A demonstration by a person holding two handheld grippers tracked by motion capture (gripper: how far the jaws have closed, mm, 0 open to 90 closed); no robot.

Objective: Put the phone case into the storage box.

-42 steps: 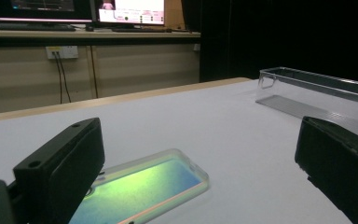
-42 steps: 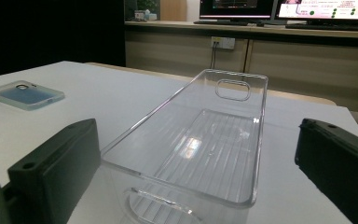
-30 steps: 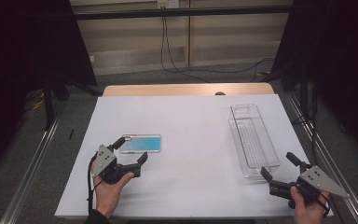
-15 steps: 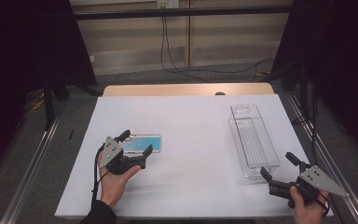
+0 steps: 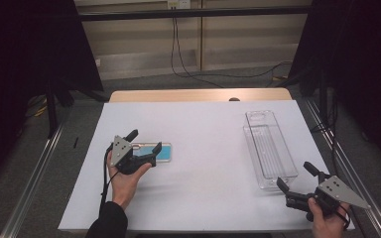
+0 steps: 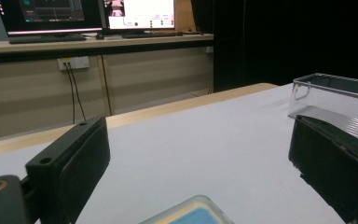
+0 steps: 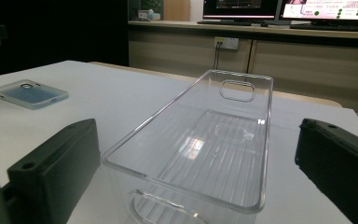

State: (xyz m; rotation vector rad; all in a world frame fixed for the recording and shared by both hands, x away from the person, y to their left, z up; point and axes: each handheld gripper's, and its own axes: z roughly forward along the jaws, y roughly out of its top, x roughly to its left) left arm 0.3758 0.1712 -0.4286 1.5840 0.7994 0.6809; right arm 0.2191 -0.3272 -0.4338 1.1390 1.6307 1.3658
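The setting is a laboratory-type recording station inside an office-like room. A white table stands on grey carpet, flanked on both sides by metal rails. Black curtains hang left and right of the table. Behind the table runs a beige wall counter carrying computer monitors with lit screens and a keyboard. Below the counter, a wall socket feeds black cables down to the floor.
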